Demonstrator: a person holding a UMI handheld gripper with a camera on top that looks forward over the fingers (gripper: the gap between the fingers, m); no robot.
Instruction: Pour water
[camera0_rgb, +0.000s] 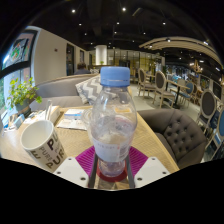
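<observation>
A wooden table (150, 135) carries a paper cup (42, 142), with papers (72, 118) behind it.

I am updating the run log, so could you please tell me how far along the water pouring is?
Done: the gripper appears closed on the clear plastic water bottle with a blue cap, its pink pads against the bottle's lower part. In hand: the bottle is held upright above the wooden table. Left: the blue cap is on, and the bottle has not been tilted toward the white paper cup with dark lettering beside it, so no pouring shows yet.
</observation>
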